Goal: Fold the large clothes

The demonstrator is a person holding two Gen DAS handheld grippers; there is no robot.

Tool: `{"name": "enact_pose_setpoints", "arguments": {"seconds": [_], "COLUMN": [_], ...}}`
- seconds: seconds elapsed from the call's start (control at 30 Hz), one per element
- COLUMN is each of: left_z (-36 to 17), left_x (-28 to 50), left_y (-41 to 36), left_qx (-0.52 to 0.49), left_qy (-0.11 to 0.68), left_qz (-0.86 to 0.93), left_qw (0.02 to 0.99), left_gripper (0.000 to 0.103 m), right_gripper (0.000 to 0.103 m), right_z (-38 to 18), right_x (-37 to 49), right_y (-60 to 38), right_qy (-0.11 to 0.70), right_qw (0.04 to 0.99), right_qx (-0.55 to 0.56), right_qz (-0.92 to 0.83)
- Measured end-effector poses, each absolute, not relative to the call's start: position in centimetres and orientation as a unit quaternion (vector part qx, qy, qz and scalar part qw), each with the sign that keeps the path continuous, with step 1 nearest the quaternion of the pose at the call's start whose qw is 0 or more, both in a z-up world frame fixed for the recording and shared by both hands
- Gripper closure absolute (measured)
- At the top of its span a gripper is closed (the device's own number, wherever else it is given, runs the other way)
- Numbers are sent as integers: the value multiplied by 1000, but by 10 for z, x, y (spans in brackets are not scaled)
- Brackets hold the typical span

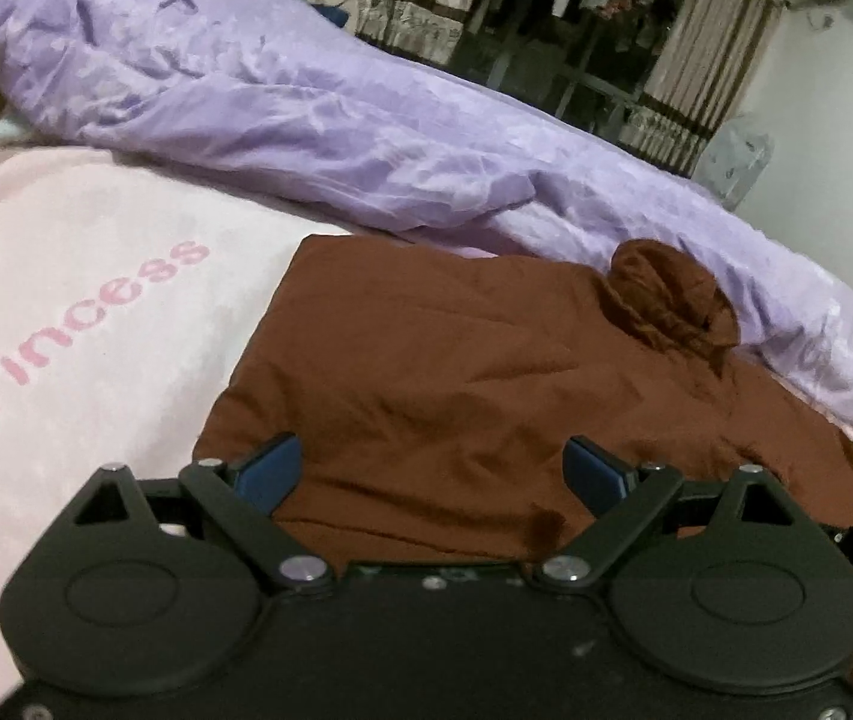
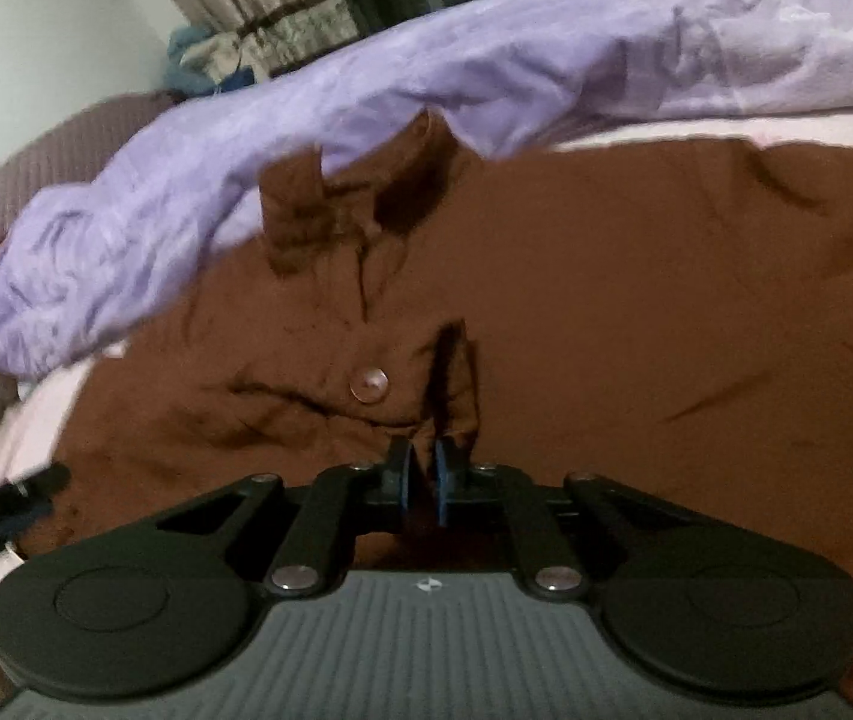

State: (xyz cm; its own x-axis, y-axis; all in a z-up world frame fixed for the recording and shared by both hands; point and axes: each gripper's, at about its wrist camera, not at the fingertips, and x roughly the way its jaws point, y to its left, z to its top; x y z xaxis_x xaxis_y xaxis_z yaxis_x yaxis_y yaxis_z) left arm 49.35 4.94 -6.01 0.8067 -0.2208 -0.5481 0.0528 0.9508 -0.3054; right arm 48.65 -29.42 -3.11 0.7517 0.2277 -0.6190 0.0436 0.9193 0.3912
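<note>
- Shirt (image 1: 462, 384), brown, lay spread out on the bed in the left wrist view, right in front of the left gripper (image 1: 431, 468).
- Saw the left gripper's blue pads (image 1: 267, 471) held wide apart, one at each side, with brown cloth showing between them.
- Gripped nothing there; looked to hang just over the near part of the shirt, though touching or not could not be told.
- Lay on a pale pink blanket (image 1: 78, 300) with the pink word "princess" on it, off to the left of the shirt.
- Showed a bunched brown lump at the far right corner of the shirt, next to a crumpled purple sheet (image 1: 282, 108).
- Ran across the bed behind the shirt, that purple sheet, from far left to near right.
- Stood farther back: striped curtains (image 1: 702, 78) and a dark window.
- Filled most of the right wrist view, the same brown shirt (image 2: 636, 300).
- Saw the right gripper (image 2: 424, 483) squeezed together, its blue pads (image 2: 442, 480) pinching a raised fold of brown cloth.
- Stood up as a thin ridge just past the pads, that fold.
- Sat a little to the left of the fold: one round shiny button (image 2: 370, 384).
- Lay farther up, near the purple sheet (image 2: 366, 96): the collar (image 2: 360, 192), a bit rumpled.
- Touched the top edge of the shirt, the sheet, and covered part of the collar side.
- Peeked out under the shirt at the left edge: a strip of pink blanket (image 2: 42, 420).
</note>
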Motion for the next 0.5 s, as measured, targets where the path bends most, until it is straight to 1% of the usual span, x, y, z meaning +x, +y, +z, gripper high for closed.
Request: {"name": "enact_pose_setpoints", "arguments": {"seconds": [0.03, 0.07, 0.13, 0.27, 0.33, 0.4, 0.47, 0.5], "left_z": [-60, -59, -54, -40, -34, -31, -35, -39], "left_x": [493, 492, 489, 484, 480, 474, 471, 470], "left_y": [48, 46, 46, 50, 48, 46, 46, 46], "left_qx": [-131, -126, -122, -143, -129, -111, -105, -106], "left_qy": [303, 303, 303, 322, 329, 325, 324, 328], "left_qz": [-73, -73, -76, -98, -96, -97, -98, -97], "left_qw": [941, 942, 942, 931, 931, 934, 935, 934], "left_gripper": [8, 8, 8, 7, 7, 7, 7, 7], "right_gripper": [88, 80, 70, 70, 70, 70, 76, 76], "right_z": [-32, -31, -22, 2, 11, 13, 7, 3], "right_x": [484, 481, 475, 456, 448, 447, 450, 452], "right_y": [-294, -295, -296, -297, -296, -290, -283, -280], "right_qy": [344, 341, 333, 285, 269, 270, 283, 290], "right_qw": [918, 919, 924, 943, 947, 947, 944, 942], "right_qx": [192, 190, 183, 172, 171, 164, 154, 151], "right_qz": [52, 49, 35, 25, 46, 63, 77, 79]}}
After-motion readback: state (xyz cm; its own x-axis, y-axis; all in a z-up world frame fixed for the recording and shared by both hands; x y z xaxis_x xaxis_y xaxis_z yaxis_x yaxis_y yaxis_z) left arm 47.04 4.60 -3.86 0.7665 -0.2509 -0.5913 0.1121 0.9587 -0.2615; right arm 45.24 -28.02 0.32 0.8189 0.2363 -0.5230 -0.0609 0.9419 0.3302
